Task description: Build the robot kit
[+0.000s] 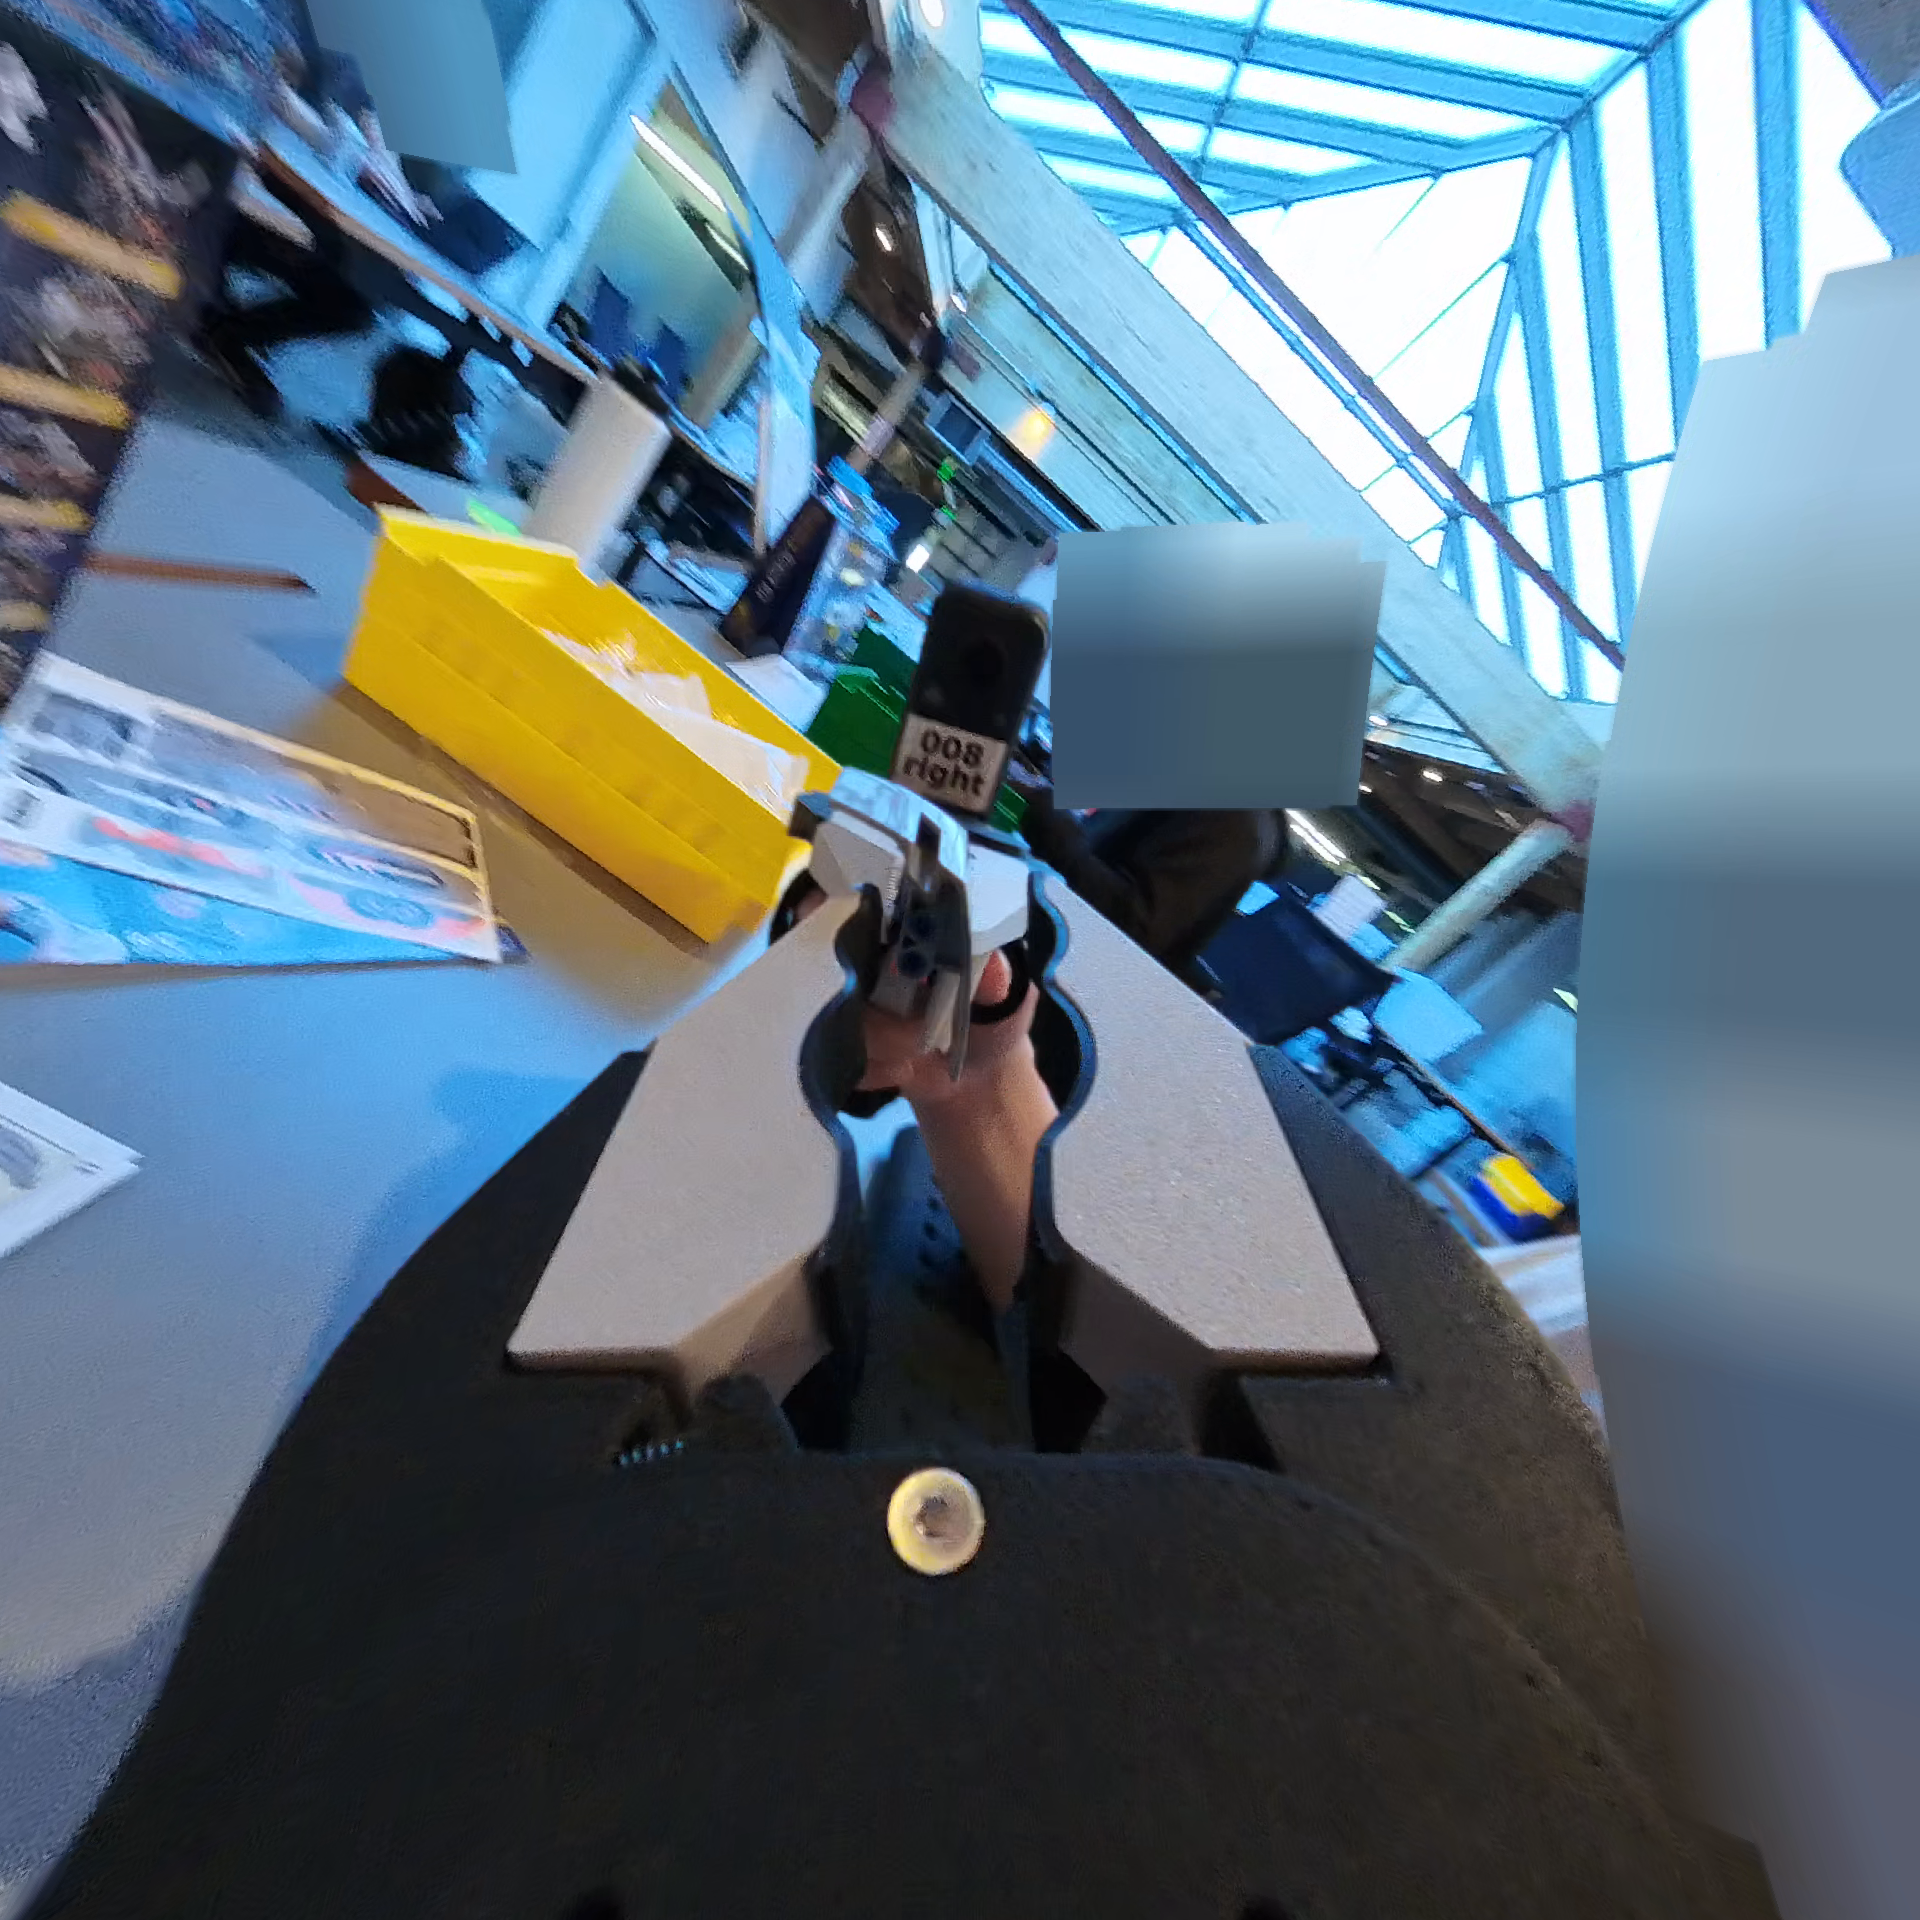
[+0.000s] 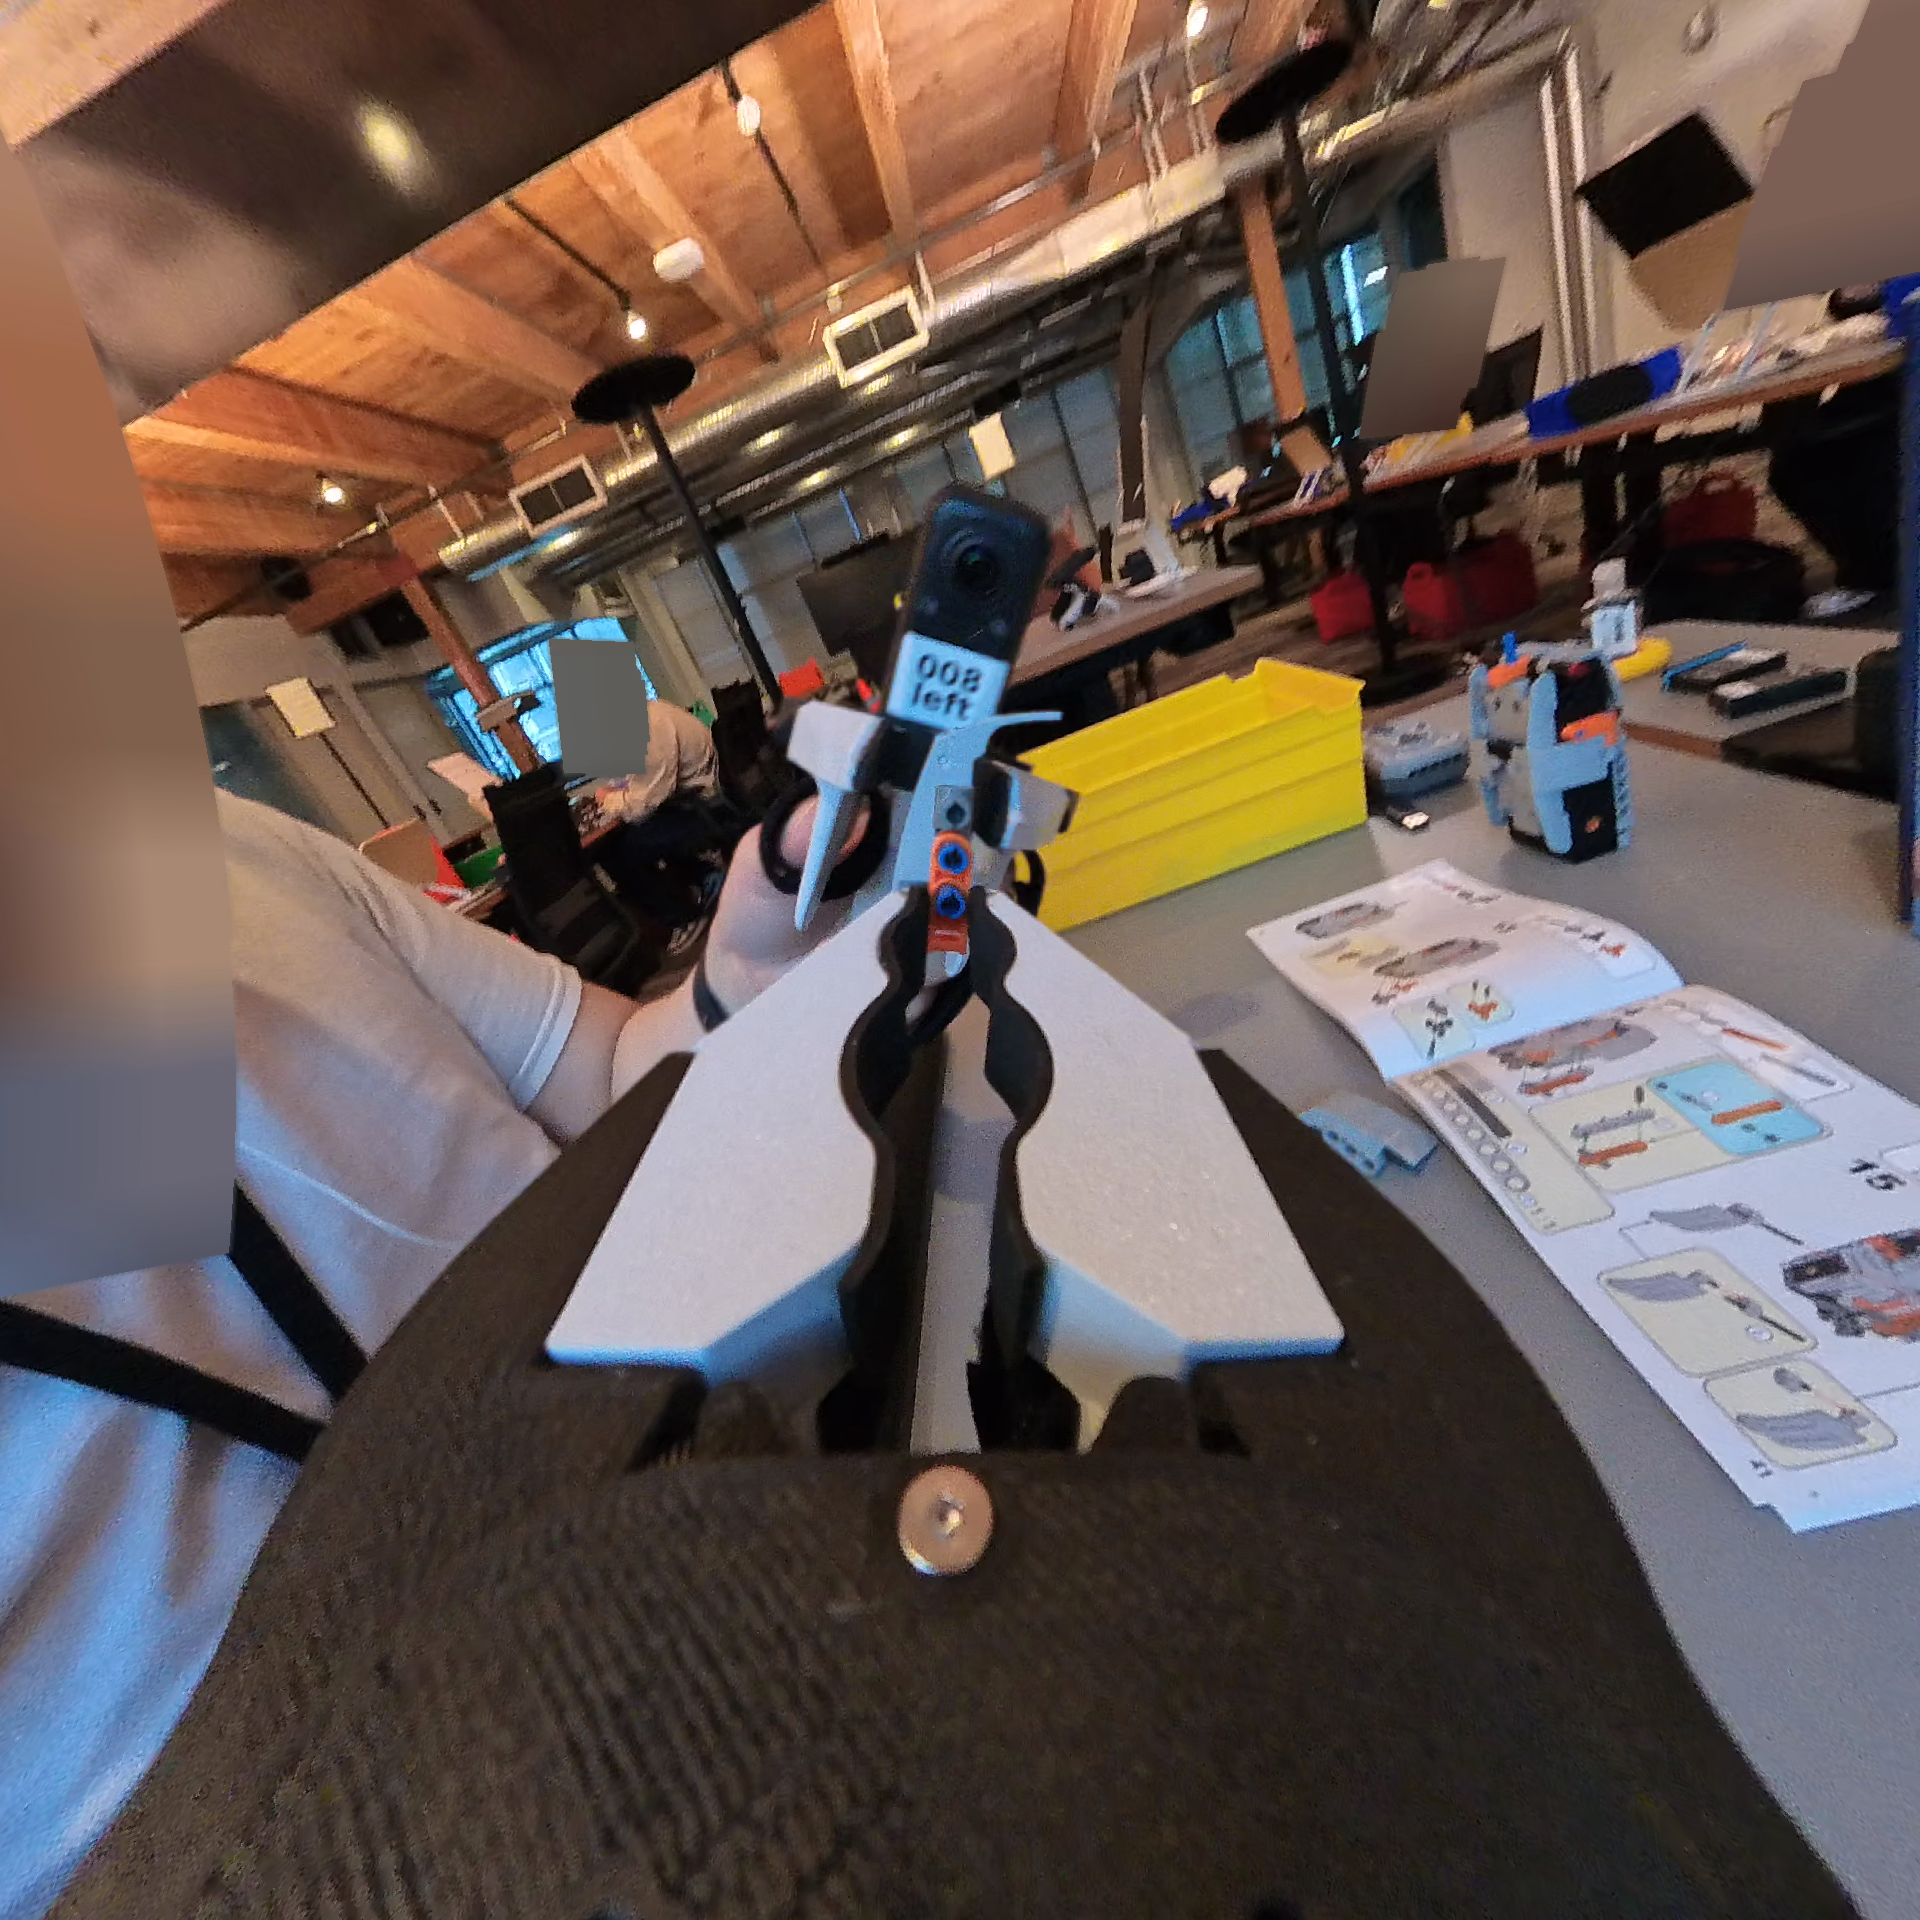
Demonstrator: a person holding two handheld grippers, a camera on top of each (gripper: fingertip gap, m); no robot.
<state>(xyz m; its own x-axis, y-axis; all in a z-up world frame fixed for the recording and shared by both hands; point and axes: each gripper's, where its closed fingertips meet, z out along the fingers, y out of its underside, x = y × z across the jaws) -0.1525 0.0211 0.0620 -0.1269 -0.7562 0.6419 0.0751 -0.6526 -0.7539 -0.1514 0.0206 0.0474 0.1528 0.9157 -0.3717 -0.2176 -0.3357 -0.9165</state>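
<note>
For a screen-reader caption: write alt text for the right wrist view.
The right gripper is shut on a small grey toy brick piece with blue pins, raised above a grey table, with the left gripper facing it close behind. On the table lie an open instruction booklet, a yellow bin and a part-built toy model.

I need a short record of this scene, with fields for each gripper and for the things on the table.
right gripper: shut on a small brick piece, grey and orange with blue pins
left gripper: open, facing the right one, fingers either side of that piece
table: grey; bears a yellow bin, open booklet, part-built model, loose grey part
</note>
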